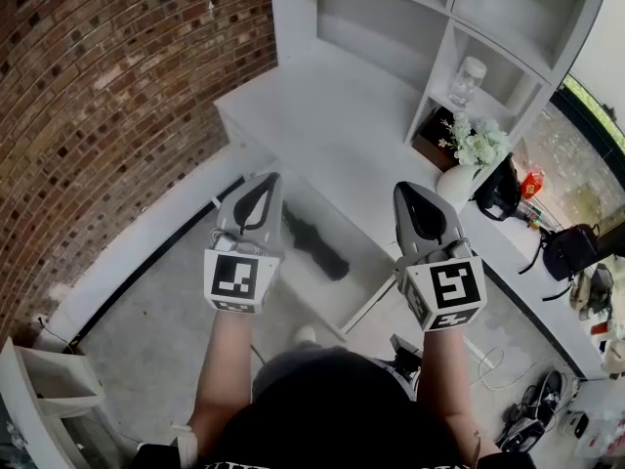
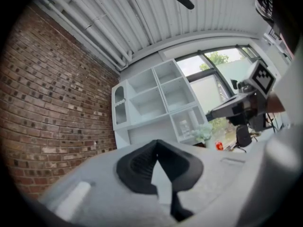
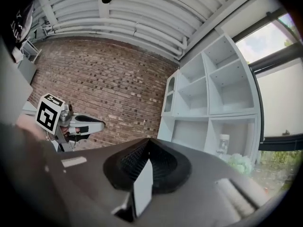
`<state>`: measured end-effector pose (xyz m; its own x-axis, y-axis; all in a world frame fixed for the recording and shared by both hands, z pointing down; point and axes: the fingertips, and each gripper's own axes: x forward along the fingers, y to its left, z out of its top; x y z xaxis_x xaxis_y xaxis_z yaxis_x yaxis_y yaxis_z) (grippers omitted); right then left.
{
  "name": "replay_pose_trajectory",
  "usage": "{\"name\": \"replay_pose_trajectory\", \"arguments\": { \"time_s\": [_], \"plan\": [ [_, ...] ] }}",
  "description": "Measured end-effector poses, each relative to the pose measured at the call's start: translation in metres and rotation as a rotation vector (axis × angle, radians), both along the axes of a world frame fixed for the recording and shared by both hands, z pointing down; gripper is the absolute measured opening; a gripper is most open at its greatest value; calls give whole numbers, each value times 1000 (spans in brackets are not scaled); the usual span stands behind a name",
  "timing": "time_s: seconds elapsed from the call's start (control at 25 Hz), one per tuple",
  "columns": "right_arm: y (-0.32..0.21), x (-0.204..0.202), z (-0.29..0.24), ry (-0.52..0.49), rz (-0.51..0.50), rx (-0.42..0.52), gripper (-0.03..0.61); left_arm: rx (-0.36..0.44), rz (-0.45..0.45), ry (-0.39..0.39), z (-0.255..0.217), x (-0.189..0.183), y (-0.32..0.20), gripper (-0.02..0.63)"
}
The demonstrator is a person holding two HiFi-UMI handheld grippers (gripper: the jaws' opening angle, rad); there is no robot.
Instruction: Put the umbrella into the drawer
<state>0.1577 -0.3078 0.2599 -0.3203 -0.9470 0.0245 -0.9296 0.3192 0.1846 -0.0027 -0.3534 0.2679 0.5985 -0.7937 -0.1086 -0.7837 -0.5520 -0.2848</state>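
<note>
Forearms stretch forward side by side, holding two grey claws level: left claw (image 1: 262, 189) and right claw (image 1: 415, 198), both clenched on nothing, their black ribbed pads meeting. Beyond, at the left claw's four o'clock, one folded black umbrella (image 1: 314, 245), a stubby cylinder, lies inside the single open white drawer (image 1: 337, 299) of the table (image 1: 322, 115).

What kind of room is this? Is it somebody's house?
Probably a room in a home or small studio, though I can't be sure. There's a brick wall, a white desk with cubby shelves, and a vase of flowers near a big window.
</note>
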Motion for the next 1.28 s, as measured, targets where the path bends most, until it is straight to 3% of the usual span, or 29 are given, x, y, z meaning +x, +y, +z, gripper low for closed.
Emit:
{"name": "replay_pose_trajectory", "arguments": {
  "time_s": [0.48, 0.76, 1.28],
  "plan": [
    [4, 33, -26, 26, 99, 99, 3, 33, -24, 36, -18, -10, -10, -3],
    [4, 57, -27, 12, 166, 96, 4, 41, -56, 60, -25, -22, -17, -3],
    [4, 52, -24, 45, 169, 95, 4, 56, -56, 70, -33, -25, -19, -3]
  ]
}}
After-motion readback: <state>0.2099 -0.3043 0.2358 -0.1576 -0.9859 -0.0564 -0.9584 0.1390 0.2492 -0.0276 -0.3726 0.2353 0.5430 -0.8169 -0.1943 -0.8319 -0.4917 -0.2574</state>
